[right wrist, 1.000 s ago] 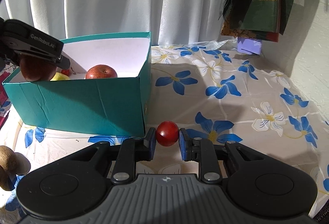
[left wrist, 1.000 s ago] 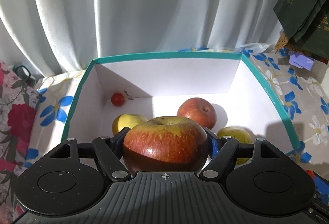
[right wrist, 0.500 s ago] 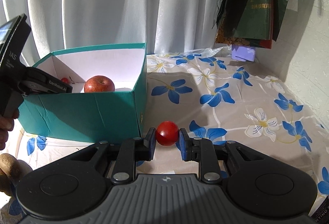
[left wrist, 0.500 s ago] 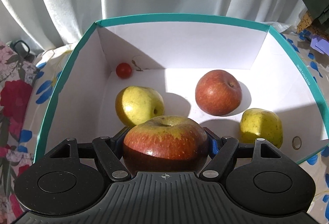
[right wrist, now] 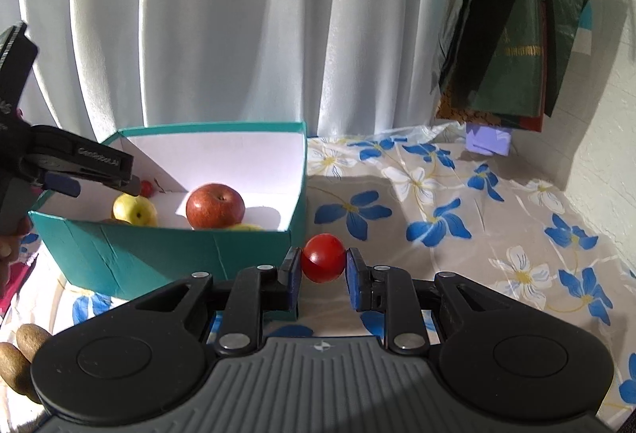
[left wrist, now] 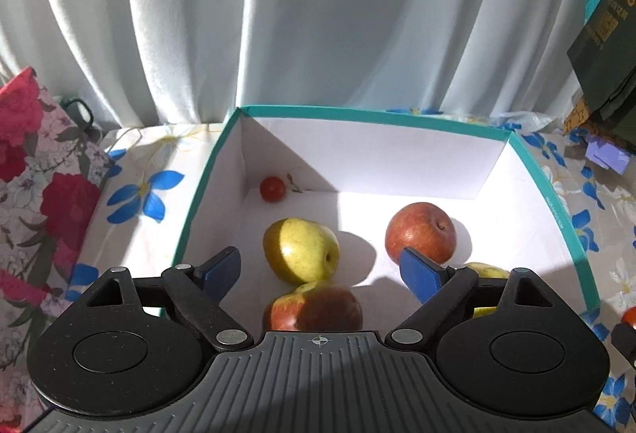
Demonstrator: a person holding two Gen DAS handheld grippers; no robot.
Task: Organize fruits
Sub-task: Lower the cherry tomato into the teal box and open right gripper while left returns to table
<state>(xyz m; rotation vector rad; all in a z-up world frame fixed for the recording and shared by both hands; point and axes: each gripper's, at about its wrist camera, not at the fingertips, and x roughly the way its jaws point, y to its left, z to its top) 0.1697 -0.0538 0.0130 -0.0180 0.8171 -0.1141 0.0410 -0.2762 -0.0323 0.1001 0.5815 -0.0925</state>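
My left gripper (left wrist: 320, 268) hovers over the teal box (left wrist: 357, 112), and its jaws are opening with nothing pressed between the blue pads. The red-and-yellow apple (left wrist: 314, 308) lies free on the box floor just below them. Around it are a yellow apple (left wrist: 302, 248), a red apple (left wrist: 421, 232), another yellow apple (left wrist: 487, 270) half hidden by a finger, and a small tomato (left wrist: 272, 189) in the far corner. My right gripper (right wrist: 322, 268) is shut on a red cherry tomato (right wrist: 322, 258), held just right of the box (right wrist: 159, 258).
Blue-flowered cloth (right wrist: 437, 226) covers the table to the right of the box. Dark green bags (right wrist: 516, 35) hang at the back right above a small purple box (right wrist: 489, 141). Brown fruits (right wrist: 24, 357) lie at the near left. A white curtain (right wrist: 238, 35) closes the back.
My left gripper has opened and let go of the red-and-yellow apple, which now rests in the box. The right gripper has risen a little with the tomato still in it.
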